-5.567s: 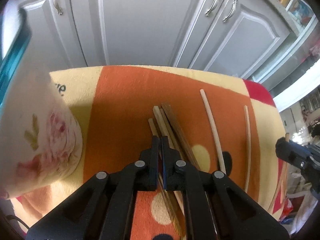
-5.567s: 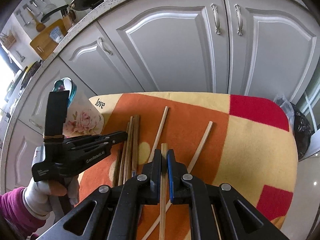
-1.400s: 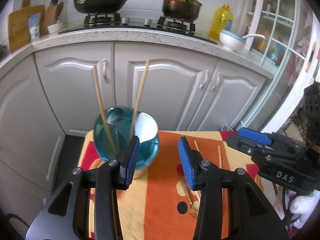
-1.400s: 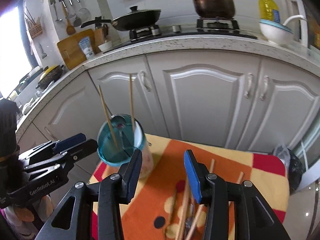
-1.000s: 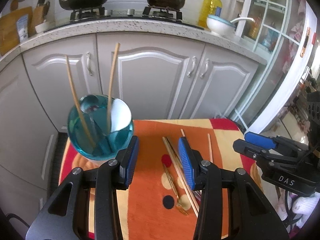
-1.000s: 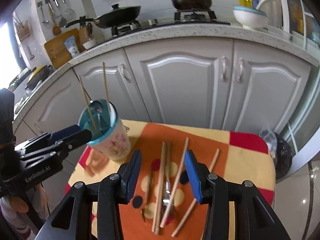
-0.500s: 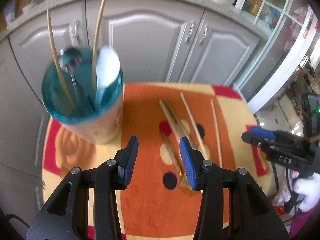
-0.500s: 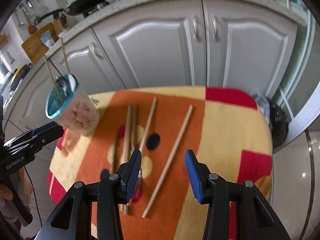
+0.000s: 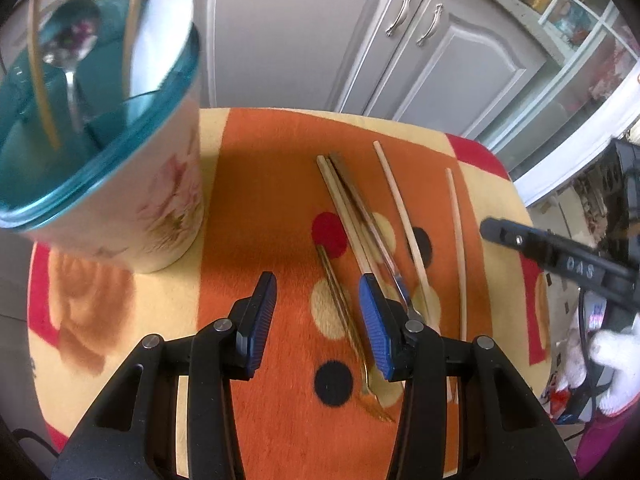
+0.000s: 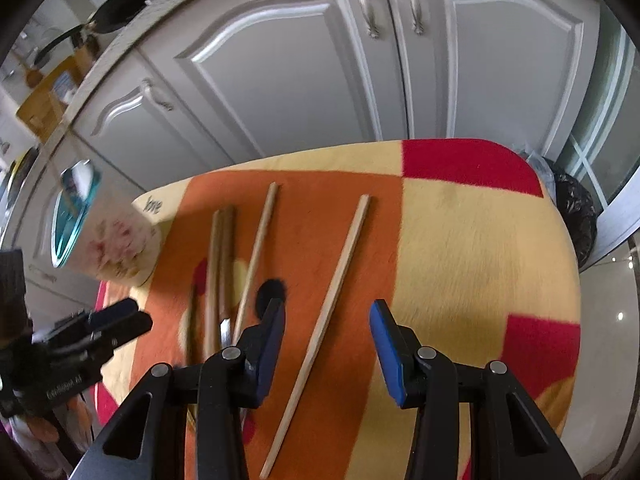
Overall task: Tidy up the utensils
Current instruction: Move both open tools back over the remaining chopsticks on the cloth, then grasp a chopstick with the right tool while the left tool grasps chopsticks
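Both tools had dropped their chopsticks into the cup (image 9: 120, 152) and come back down – the left tool (image 9: 316, 320) wide over the fork (image 9: 352, 336), the right tool (image 10: 328, 344) wide around a loose chopstick (image 10: 324, 320) on the bench (image 10: 460, 240).

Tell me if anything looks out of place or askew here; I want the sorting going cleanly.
Nothing looks damaged or spilled. The cup stands upright on the cloth with two chopsticks and two spoons in it. What is left lies loose beside it: chopsticks fanned out unevenly, and a small gold fork among them. Both grippers hover open, left and right.
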`<state>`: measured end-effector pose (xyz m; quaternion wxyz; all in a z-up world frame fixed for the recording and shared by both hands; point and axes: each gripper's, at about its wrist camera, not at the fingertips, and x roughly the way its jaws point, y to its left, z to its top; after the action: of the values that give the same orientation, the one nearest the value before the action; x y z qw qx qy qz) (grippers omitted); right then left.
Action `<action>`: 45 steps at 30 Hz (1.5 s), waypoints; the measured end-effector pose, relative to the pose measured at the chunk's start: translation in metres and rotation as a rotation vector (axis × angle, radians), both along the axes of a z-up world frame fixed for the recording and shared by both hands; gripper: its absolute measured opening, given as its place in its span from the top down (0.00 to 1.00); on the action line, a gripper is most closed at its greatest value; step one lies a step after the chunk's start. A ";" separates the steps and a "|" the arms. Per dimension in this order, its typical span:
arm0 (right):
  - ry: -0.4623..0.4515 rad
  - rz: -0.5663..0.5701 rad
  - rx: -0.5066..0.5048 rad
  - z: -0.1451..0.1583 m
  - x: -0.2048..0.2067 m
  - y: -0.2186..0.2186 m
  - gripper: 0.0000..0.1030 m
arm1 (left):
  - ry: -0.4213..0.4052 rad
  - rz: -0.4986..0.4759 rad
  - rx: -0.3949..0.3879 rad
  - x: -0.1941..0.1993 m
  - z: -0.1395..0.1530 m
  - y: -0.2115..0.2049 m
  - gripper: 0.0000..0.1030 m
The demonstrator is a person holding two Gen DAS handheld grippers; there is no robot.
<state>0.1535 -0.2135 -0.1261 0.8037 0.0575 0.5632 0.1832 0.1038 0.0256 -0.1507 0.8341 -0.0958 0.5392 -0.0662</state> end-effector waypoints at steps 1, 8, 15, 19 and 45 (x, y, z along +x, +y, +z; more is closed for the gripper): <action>0.005 -0.003 0.000 -0.001 0.005 0.000 0.59 | 0.007 -0.005 0.007 0.003 -0.003 -0.002 0.59; 0.044 -0.012 -0.027 -0.020 0.044 0.007 0.70 | 0.053 -0.021 0.032 0.020 -0.019 -0.010 0.60; 0.041 0.002 -0.030 -0.031 0.063 0.008 0.89 | 0.050 -0.059 0.087 0.032 -0.031 -0.021 0.83; 0.026 0.037 -0.046 -0.030 0.065 0.014 0.90 | 0.053 -0.075 0.060 0.037 -0.031 -0.024 0.91; -0.226 0.157 0.133 0.106 -0.054 0.007 0.95 | -0.194 -0.115 -0.072 -0.065 0.070 0.011 0.96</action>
<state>0.0999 -0.2060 -0.0200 0.8395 0.0454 0.4587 0.2876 0.0384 0.0371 -0.0803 0.8731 -0.0879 0.4580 -0.1421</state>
